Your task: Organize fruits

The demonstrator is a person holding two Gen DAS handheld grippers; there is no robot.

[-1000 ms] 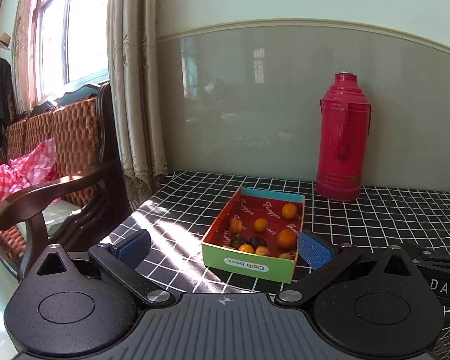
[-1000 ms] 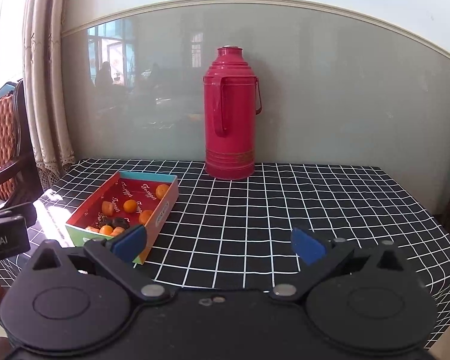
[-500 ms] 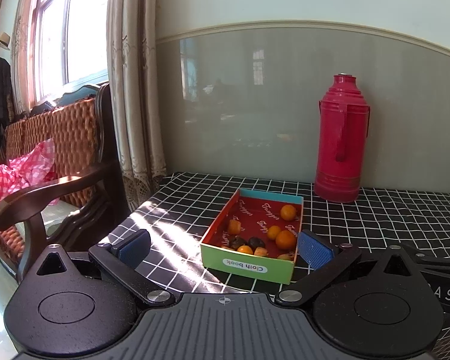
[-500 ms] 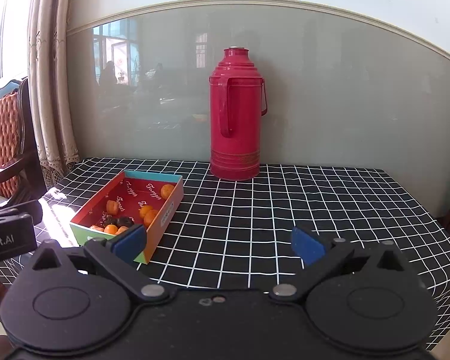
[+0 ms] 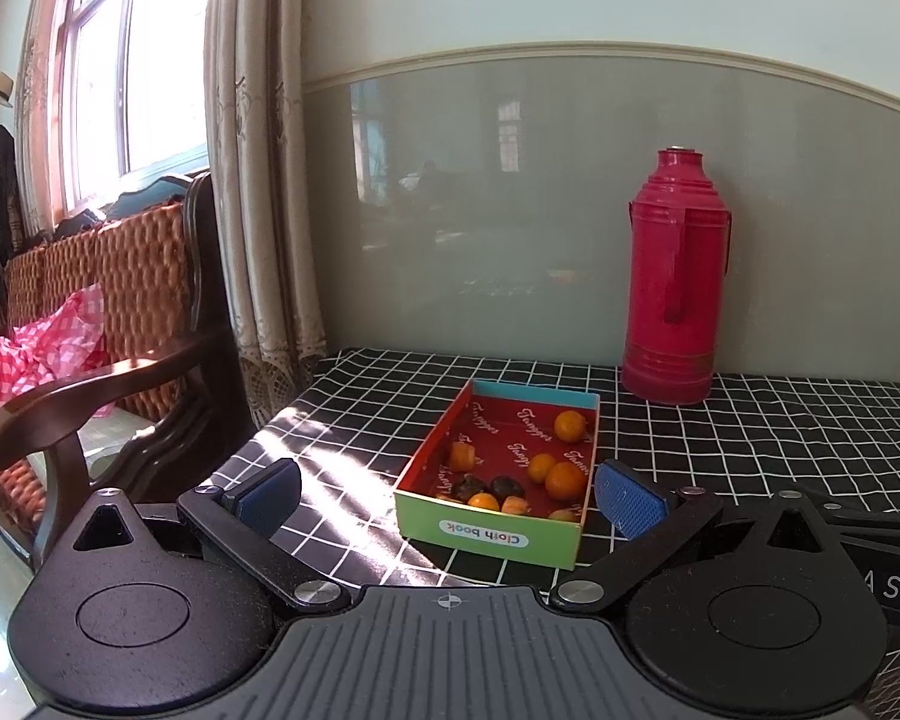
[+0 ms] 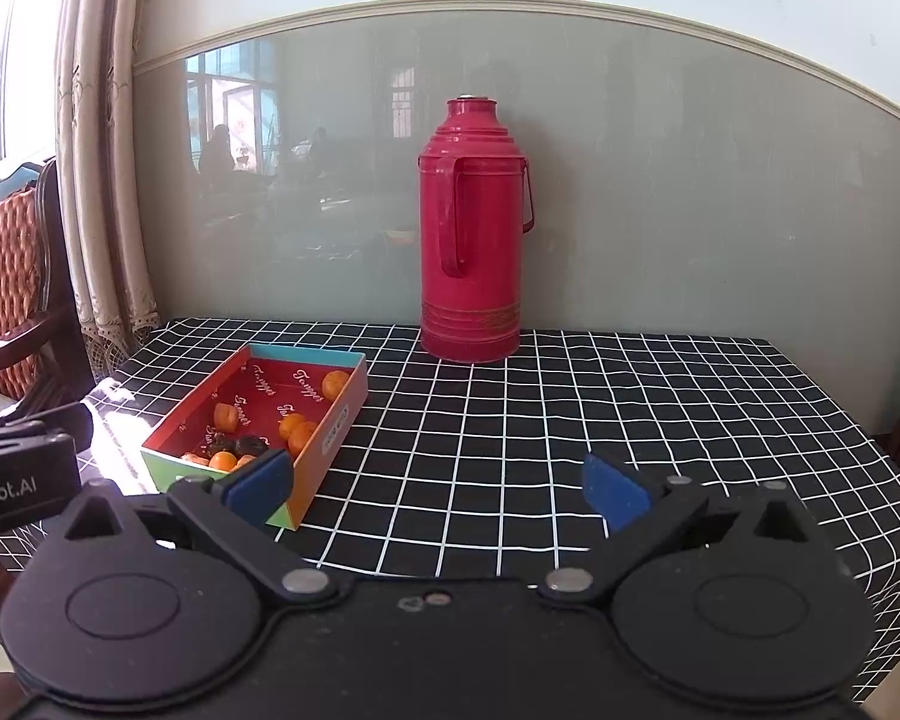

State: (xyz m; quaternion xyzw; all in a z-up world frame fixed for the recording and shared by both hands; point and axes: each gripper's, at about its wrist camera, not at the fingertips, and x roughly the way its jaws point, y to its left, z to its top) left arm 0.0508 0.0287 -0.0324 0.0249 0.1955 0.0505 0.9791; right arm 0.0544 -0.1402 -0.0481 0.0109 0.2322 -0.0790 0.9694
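A shallow cardboard box (image 5: 487,533) with a red inside and a green front marked "Cloth book" sits on the checked tablecloth; it also shows in the right wrist view (image 6: 336,423). Several small orange fruits (image 5: 565,479) and dark ones (image 5: 506,486) lie in it, also seen in the right wrist view as oranges (image 6: 301,437). My left gripper (image 5: 448,495) is open and empty, just short of the box's near end. My right gripper (image 6: 437,483) is open and empty over the cloth, right of the box.
A tall red thermos (image 5: 677,279) stands at the back against the wall, also in the right wrist view (image 6: 473,231). A wooden armchair (image 5: 108,372) with a pink checked cloth stands left of the table. The black-and-white tablecloth (image 6: 630,420) stretches to the right.
Both grippers have shifted slightly; the box sits a little more to the right in the right wrist view. One orange in the box has rolled toward the near end. Both grippers stay open.
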